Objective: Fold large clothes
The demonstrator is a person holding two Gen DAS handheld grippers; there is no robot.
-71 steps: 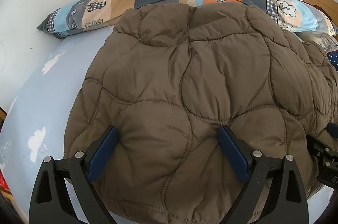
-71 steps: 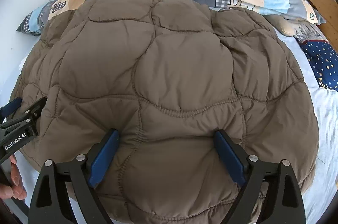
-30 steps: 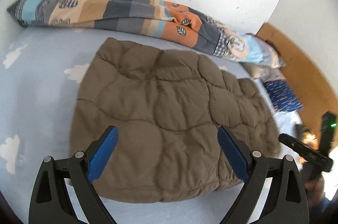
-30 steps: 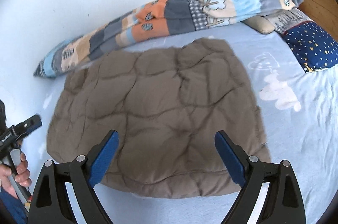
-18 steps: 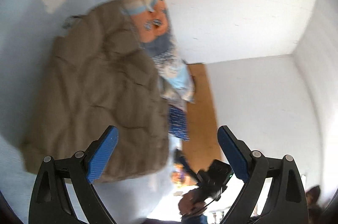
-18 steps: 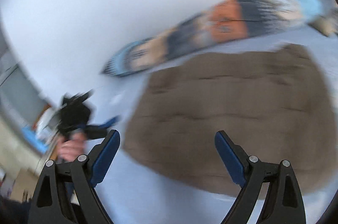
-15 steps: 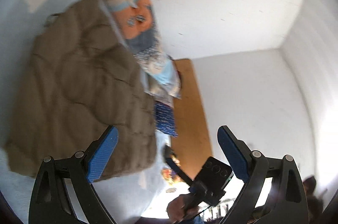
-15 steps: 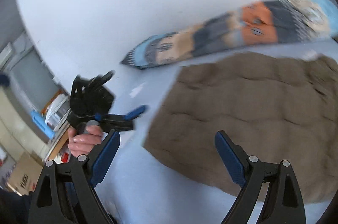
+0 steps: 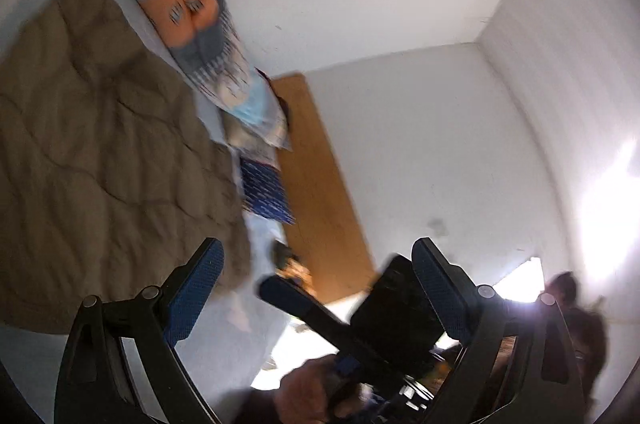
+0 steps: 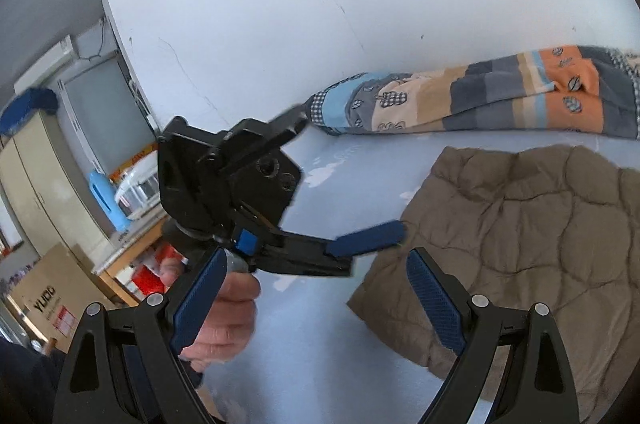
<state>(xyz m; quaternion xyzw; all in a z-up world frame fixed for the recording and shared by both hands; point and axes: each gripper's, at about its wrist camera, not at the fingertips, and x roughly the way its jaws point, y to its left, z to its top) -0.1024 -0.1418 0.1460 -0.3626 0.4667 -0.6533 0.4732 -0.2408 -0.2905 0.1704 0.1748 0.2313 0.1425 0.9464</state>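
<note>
My left gripper [image 9: 316, 288] stood wide open and held nothing, and my right gripper [image 10: 316, 294] was the same, its blue pads spread with only air between them. Both were off the coat [image 10: 532, 224], which lay flat on the blue sheet [image 10: 312, 336] as a squat brown quilted block, its far edge near the striped quilt [image 10: 480, 96] rolled against the wall. In the left view the coat [image 9: 100, 152] filled the left side, with a starred pillow [image 9: 266, 192] just beyond its corner and a wooden board [image 9: 320, 184] beyond that; everything there was blurred and tipped, so I could not judge seams or edges from it. Each camera caught the other tool, and my hand [image 10: 224, 316] on its handle showed in the right view. I judged the fold was done or very nearly so, and that the step in hand was backing off and checking the result. To do that well I thought I should keep both sets of jaws apart and clear of the fabric, so no pad would snag a quilted ridge and pull the stack open. If one more fold were wanted, I reckoned I should take the coat's near corners, one in each gripper, lift together and level, and lay them toward the quilt without dragging the puffy lower layer.
</note>
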